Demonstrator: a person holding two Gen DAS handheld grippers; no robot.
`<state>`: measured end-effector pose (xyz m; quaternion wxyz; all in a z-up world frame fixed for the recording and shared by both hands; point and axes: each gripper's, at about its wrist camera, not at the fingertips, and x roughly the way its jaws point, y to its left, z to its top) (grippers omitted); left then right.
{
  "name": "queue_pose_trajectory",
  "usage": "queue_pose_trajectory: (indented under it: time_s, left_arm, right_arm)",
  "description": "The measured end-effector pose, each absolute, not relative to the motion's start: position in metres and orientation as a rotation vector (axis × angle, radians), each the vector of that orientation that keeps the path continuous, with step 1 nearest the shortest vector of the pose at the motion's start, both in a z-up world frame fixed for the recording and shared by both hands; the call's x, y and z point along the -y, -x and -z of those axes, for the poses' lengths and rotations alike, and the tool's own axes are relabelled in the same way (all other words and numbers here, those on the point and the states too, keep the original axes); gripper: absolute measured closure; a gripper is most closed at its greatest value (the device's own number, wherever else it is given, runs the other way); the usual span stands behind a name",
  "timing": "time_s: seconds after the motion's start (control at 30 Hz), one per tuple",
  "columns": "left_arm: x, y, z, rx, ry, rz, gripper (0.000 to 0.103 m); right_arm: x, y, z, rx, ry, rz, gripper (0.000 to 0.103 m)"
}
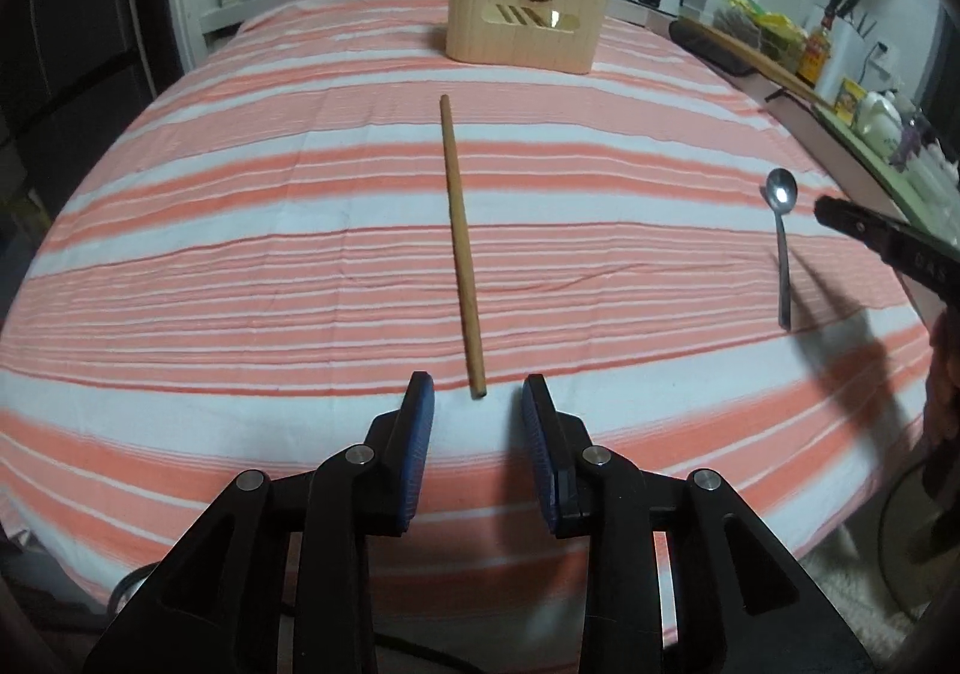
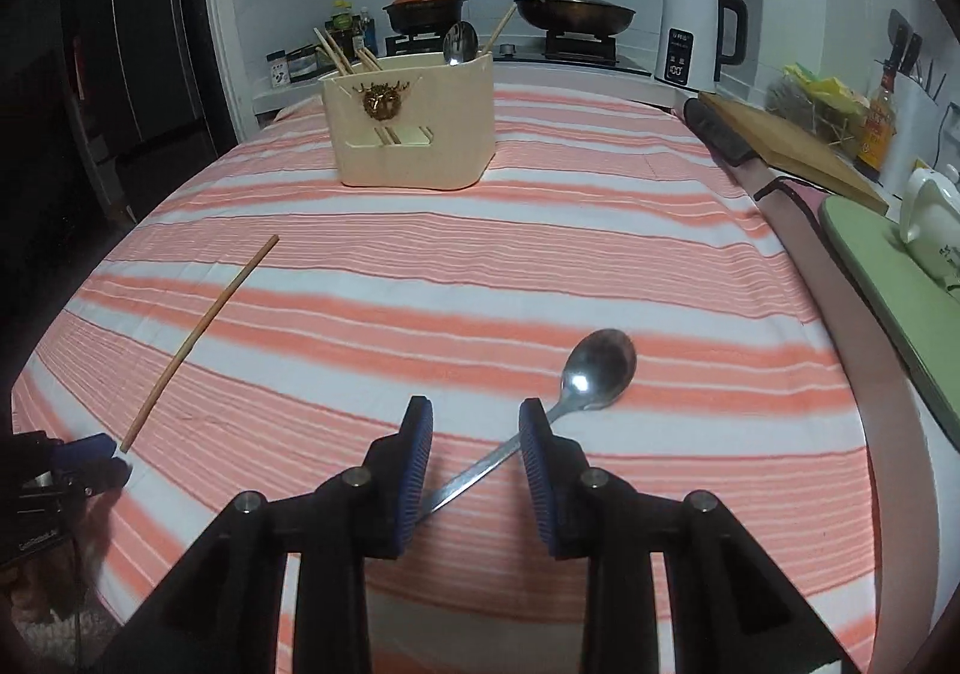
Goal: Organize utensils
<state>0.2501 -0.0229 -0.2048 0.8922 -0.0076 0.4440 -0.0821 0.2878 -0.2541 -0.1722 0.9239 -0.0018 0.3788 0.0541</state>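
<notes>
A single wooden chopstick point(image 1: 459, 236) lies lengthwise on the striped tablecloth point(image 1: 240, 254). Its near end rests just ahead of my left gripper point(image 1: 478, 383), whose blue pads stand apart and touch nothing. A metal spoon point(image 2: 594, 374) lies on the cloth with its bowl to the far right. Its handle runs down between the fingers of my right gripper point(image 2: 475, 407), which is open with the pads clear of it. A beige utensil holder point(image 2: 414, 128) stands upright at the far side with several chopsticks and a spoon in it. In the right wrist view the chopstick point(image 2: 198, 338) points at the left gripper point(image 2: 99, 452).
A white kettle point(image 2: 690, 38), a wooden cutting board point(image 2: 792, 146) and a white teapot point(image 2: 930, 230) sit on the counter along the table's right edge. Two pans stand on the stove point(image 2: 564, 44) behind the holder. A dark fridge point(image 2: 120, 44) is on the left.
</notes>
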Motion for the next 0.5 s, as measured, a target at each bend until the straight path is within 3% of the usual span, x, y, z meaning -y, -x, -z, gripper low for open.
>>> queue_pose_trajectory:
  time_s: [0.07, 0.17, 0.27, 0.5]
  left_arm:
    - [0.027, -0.253, 0.206, -0.905, -0.003, 0.159, 0.099]
    - [0.027, -0.251, 0.208, -0.875, 0.0, 0.148, 0.1]
    - [0.024, -0.252, 0.208, -0.864, 0.025, 0.138, 0.101]
    - [0.025, -0.261, 0.207, -0.87, 0.026, 0.137, 0.101]
  right_arm:
    - [0.264, -0.277, 0.171, -0.739, -0.018, -0.062, 0.072]
    - [0.296, -0.274, 0.17, -0.721, -0.09, 0.042, 0.072]
    - [0.32, -0.288, 0.186, -0.819, -0.202, 0.038, 0.07]
    - [0.315, -0.338, 0.211, -0.915, -0.3, 0.053, 0.07]
